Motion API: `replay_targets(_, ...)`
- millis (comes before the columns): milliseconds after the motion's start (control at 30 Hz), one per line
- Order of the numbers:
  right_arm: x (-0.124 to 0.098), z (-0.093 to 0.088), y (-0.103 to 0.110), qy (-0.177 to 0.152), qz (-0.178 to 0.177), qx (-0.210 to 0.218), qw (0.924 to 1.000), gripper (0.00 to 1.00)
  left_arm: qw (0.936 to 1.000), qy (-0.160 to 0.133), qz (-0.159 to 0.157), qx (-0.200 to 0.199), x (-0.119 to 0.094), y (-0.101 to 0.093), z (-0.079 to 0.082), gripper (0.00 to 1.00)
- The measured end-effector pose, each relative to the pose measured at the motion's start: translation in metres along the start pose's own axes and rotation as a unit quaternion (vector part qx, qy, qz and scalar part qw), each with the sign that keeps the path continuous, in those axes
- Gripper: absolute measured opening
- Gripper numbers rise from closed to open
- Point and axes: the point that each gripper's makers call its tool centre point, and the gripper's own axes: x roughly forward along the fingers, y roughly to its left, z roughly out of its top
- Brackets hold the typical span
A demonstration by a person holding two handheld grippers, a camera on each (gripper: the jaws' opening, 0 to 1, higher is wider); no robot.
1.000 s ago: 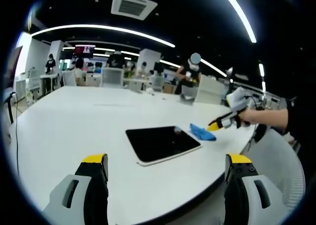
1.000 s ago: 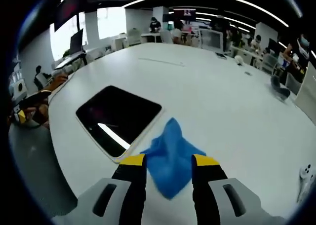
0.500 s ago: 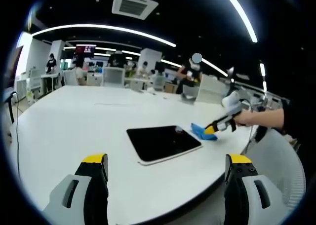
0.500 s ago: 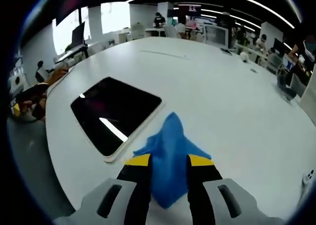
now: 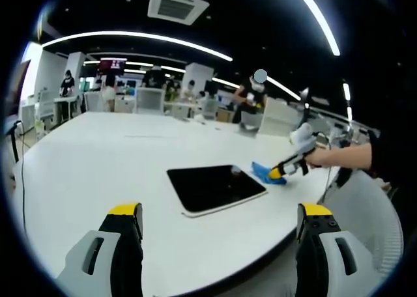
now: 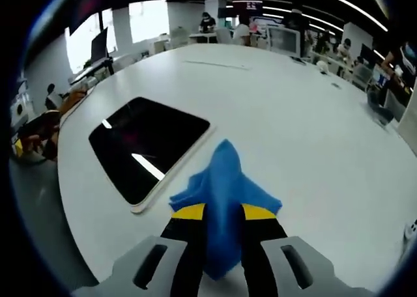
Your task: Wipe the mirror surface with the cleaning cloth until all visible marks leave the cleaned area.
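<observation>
Gripping the blue cleaning cloth [image 6: 225, 199] between its yellow-tipped jaws, the right claw [image 6: 223, 212] is clenched on the bunched fabric, which rests on the white tabletop [image 6: 293, 121] just beside the mirror [image 6: 146, 144] — a dark rectangular slab lying flat. In the left gripper view, the left claw [image 5: 221, 212] is released, jaws wide apart, well back from the mirror [image 5: 215, 187] and cloth [image 5: 266, 172].
</observation>
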Motion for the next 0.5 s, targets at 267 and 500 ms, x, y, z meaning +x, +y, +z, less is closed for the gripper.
replay_targets(267,0.0005,0.0,0.0031,0.004,0.002,-0.004,1.0,0.05,1.0,0.0,-0.002,0.0,-0.0002,-0.0005,-0.0002,0.99)
replay_targets(500,0.0011,0.0005,0.0024,0.007,0.0,-0.018,0.9998,0.02,1.0,-0.001,-0.004,0.0,-0.0004,-0.0017,0.0001,0.99)
